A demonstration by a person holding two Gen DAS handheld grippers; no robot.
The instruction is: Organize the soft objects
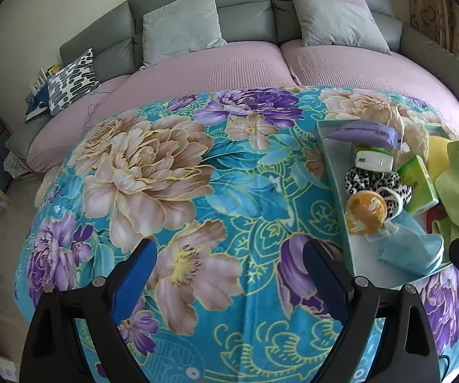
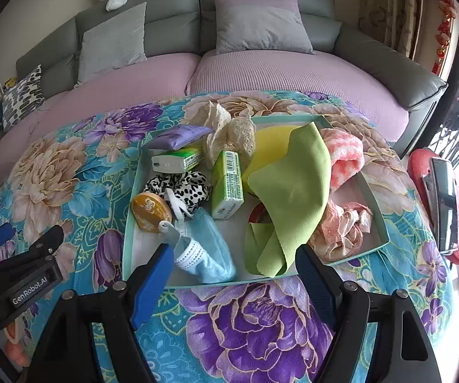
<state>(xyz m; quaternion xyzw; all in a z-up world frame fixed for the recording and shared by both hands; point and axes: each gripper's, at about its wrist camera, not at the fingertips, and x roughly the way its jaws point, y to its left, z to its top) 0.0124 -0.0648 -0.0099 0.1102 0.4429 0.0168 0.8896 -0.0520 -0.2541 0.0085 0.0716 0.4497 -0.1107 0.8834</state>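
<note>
both claws are spread wide and grasp nothing: the right claw [image 2: 229, 274] hangs at the near rim of the tray [image 2: 129, 191], where green cloth [image 2: 290, 185], blue mask [image 2: 210, 242] and scrunchie [image 2: 181, 188] lie heaped; the left claw [image 1: 229, 274] hangs over bare blanket [image 1: 165, 159]; whether sorting is starting or finishing can't be told

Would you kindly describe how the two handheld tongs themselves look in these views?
Both the left tongs and the right tongs have black angular frames with silver pivot bolts and blue ribbed pads. In the right wrist view, the left unit's side carries white "GenRobot.AI" lettering.
</note>
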